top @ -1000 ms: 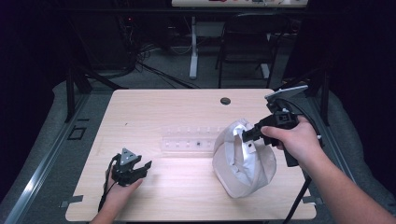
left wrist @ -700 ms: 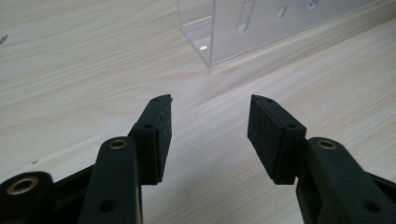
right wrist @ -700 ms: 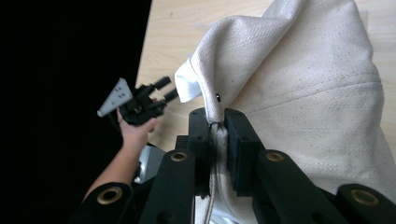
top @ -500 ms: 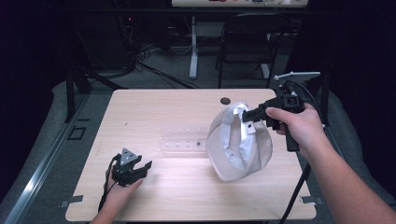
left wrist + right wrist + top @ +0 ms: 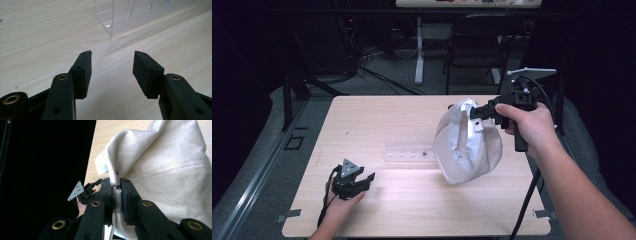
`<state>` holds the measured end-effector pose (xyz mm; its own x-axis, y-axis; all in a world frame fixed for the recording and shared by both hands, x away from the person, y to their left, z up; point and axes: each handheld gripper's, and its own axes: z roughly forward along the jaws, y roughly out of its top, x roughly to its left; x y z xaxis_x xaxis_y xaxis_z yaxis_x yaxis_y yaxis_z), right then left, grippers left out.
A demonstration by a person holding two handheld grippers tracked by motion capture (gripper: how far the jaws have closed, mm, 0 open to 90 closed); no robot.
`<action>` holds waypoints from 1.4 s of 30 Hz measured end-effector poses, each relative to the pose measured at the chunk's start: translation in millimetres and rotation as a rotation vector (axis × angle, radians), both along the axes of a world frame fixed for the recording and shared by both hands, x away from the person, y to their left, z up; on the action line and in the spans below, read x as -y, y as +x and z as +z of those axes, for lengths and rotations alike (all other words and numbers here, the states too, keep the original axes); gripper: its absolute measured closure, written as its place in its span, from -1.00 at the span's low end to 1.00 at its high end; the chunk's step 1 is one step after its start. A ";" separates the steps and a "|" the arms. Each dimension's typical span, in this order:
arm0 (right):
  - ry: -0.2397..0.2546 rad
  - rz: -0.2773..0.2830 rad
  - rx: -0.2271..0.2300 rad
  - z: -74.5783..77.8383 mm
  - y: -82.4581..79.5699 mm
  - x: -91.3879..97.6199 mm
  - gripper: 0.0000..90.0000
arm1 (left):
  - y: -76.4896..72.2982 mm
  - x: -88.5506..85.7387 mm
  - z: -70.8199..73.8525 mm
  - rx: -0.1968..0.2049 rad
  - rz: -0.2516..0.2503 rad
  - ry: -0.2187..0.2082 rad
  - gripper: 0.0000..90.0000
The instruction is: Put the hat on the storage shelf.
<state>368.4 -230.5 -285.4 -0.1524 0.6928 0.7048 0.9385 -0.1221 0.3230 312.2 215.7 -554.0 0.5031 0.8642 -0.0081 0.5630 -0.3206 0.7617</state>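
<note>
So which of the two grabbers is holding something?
The right gripper: its jaws pinch the edge of the white cloth bag. The left gripper rests open on the table with nothing between its jaws.

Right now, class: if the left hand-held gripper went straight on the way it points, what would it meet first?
Probably the clear plastic holder, just ahead of the open left hand-held gripper; depth is uncertain.

Bag up on the right, clear rack mid-worktop, left gripper parked near the front-left

The cloth bag (image 5: 467, 145) hangs over the worktop's (image 5: 377, 115) right half, pinched at its edge by the right gripper (image 5: 476, 113) just right of it. The clear rack (image 5: 409, 154) lies on the middle, just left of the bag. The left gripper (image 5: 364, 178) sits front-left, well apart from both.
</note>
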 end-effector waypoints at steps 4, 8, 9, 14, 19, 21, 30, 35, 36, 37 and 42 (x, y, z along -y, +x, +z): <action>0.011 -0.014 0.007 2.6 4.7 -1.6 0.82 | 0.2 -0.1 0.0 0.000 -0.003 0.002 0.10; 0.014 -0.017 0.014 5.7 9.8 -4.1 0.82 | 0.5 0.0 -0.2 -0.001 -0.002 0.000 0.10; 0.017 -0.025 0.017 6.3 10.9 -5.2 0.82 | 0.4 0.1 -0.3 -0.002 -0.002 0.001 0.10; 0.020 -0.032 0.020 8.4 17.2 -11.1 0.82 | 0.3 0.7 -0.3 0.000 -0.005 0.000 0.10; 0.023 -0.038 0.024 9.0 25.1 -19.5 0.82 | 0.3 1.1 -0.3 0.001 -0.006 -0.002 0.10; 0.031 -0.040 0.030 8.8 28.2 -21.7 0.82 | 0.3 0.9 0.0 0.002 -0.008 -0.003 0.10; 0.047 -0.065 0.038 3.0 41.7 -36.3 0.82 | 0.1 1.9 -0.1 0.004 -0.009 -0.010 0.09; 0.052 -0.086 0.036 -1.2 48.8 -40.0 0.82 | -0.5 2.9 0.4 0.010 -0.014 -0.008 0.09; 0.054 -0.088 0.037 -1.6 49.9 -40.3 0.82 | -0.4 3.2 0.4 0.014 -0.016 -0.009 0.09; 0.057 -0.094 0.040 -2.2 51.1 -41.1 0.82 | -0.4 3.3 0.4 0.015 -0.017 -0.008 0.08; 0.062 -0.127 0.053 -3.1 57.0 -42.4 0.82 | -0.5 4.0 0.6 0.016 -0.022 -0.005 0.07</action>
